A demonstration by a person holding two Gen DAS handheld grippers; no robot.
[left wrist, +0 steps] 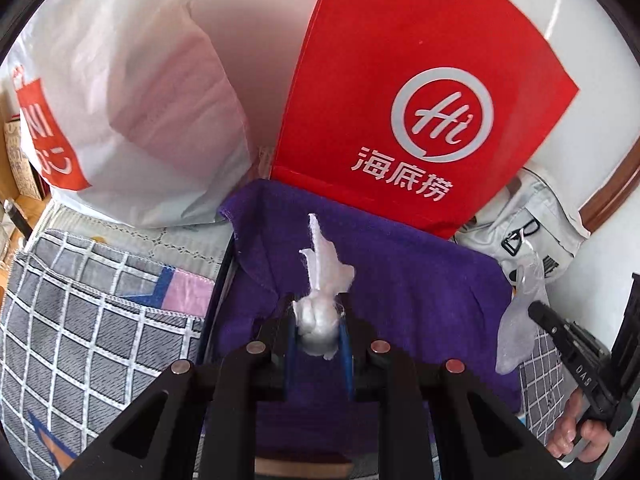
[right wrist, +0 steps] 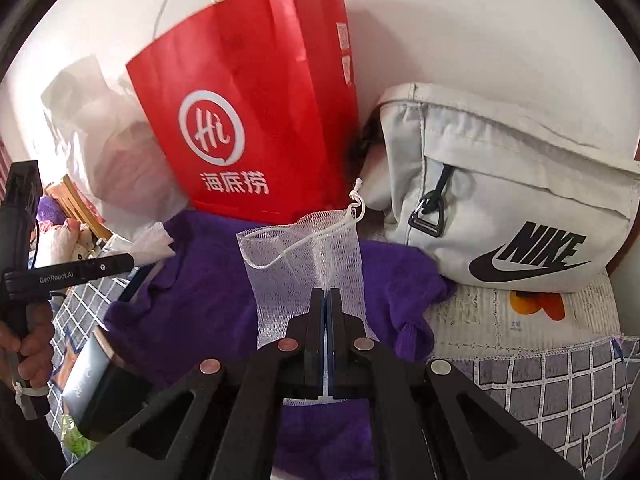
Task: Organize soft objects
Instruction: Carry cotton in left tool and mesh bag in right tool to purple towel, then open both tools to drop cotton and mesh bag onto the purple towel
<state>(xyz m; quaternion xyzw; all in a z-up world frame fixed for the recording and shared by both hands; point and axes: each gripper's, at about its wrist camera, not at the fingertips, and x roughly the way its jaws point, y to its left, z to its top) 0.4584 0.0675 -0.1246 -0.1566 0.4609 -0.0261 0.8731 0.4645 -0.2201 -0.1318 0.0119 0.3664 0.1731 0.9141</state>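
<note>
Left of the purple towel point(left wrist: 400, 280) lies a checked cloth point(left wrist: 80, 300). Over the towel, the left gripper point(left wrist: 320, 320) is clamped on a white wad of plastic wrap point(left wrist: 320, 316). Toward the towel's right, the right gripper point(right wrist: 325, 300) pinches a white mesh drawstring pouch point(right wrist: 304, 256), jaws together. The thin mesh could slip free if jerked; the wad's loose tail might snag.

Purple towel point(right wrist: 208, 280), red bag point(right wrist: 256, 92)
</note>
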